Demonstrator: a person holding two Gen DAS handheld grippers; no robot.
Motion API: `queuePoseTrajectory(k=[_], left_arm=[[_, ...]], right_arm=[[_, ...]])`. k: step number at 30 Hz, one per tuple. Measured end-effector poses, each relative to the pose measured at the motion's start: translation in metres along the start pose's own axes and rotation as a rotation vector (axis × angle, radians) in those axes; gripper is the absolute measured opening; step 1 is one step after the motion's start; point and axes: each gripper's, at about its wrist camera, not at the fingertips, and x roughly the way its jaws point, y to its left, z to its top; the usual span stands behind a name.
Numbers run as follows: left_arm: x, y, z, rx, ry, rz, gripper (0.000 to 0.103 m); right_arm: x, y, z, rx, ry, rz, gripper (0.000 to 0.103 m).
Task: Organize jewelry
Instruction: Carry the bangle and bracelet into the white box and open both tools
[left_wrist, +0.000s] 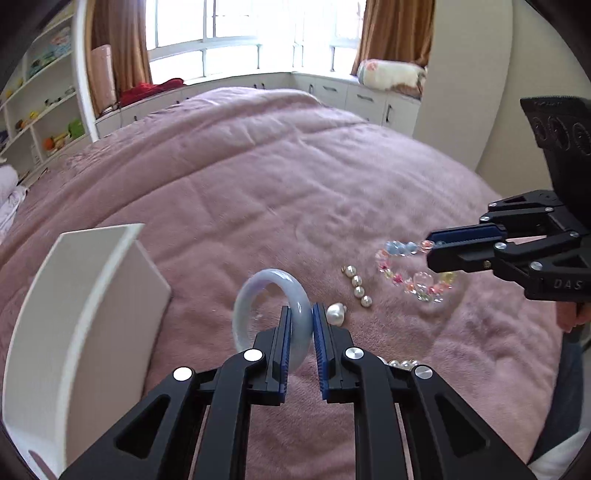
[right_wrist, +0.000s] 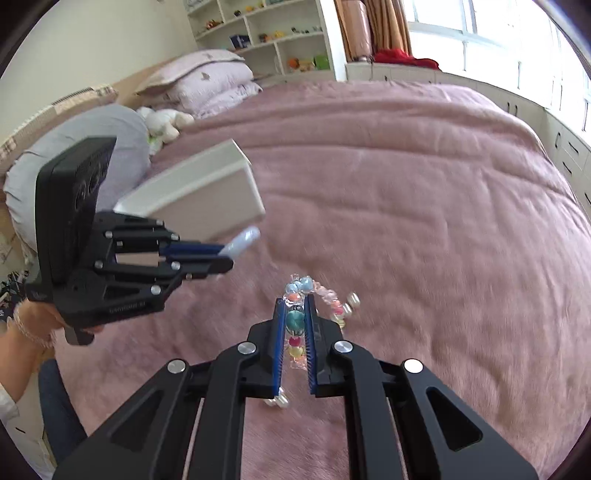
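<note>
My left gripper (left_wrist: 301, 314) is shut on a pale lavender jade bangle (left_wrist: 258, 288), held upright just above the pink bedspread; it also shows in the right wrist view (right_wrist: 242, 240). My right gripper (right_wrist: 295, 306) is shut on a multicoloured bead bracelet (right_wrist: 295, 321), seen hanging from it in the left wrist view (left_wrist: 406, 273). A white open box (left_wrist: 74, 314) stands to the left of the bangle, also in the right wrist view (right_wrist: 207, 195). Pearl pieces (left_wrist: 357, 286) and a large pearl (left_wrist: 335, 313) lie on the bedspread between the grippers.
The pink bedspread (left_wrist: 277, 177) covers a wide bed. Pillows (right_wrist: 207, 81) and a plush toy (right_wrist: 164, 122) lie at its head. White shelves (left_wrist: 40, 99) and window cabinets (left_wrist: 362, 99) stand beyond the bed. More pearls (left_wrist: 402, 363) lie by my left gripper.
</note>
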Motion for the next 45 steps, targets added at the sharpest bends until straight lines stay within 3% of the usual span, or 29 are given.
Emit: queuePoseTrajectory(k=[4,9,19,29,42,43,45], left_arm=[[-0.045,0.029,0.004,-0.078,-0.063,0.004,0.017],[-0.097,0.067,0.003,-0.144,-0.121,0.084,0.017],[-0.127,0.149,-0.018,-0.278,-0.111,0.236,0.017],[-0.087,0.19,-0.065,-0.405,-0.022,0.269,0.017],[-0.05,0.203,-0.089,-0.451,0.04,0.254,0.018],[-0.052,0.202,-0.089,-0.449,0.036,0.253,0.019],[-0.056,0.201,-0.088,-0.441,0.026,0.268,0.034]], right_arm=[[-0.007,0.035,0.046,-0.051,-0.069,0.041,0.011],[0.006,0.083,0.096,-0.098,-0.108,0.12,0.011],[0.071,0.169,0.158,-0.205,-0.074,0.184,0.011],[0.146,0.184,0.165,-0.185,0.026,0.152,0.011],[0.221,0.169,0.144,-0.134,0.144,0.078,0.011],[0.226,0.171,0.142,-0.14,0.152,0.067,0.014],[0.232,0.172,0.139,-0.149,0.168,0.05,0.019]])
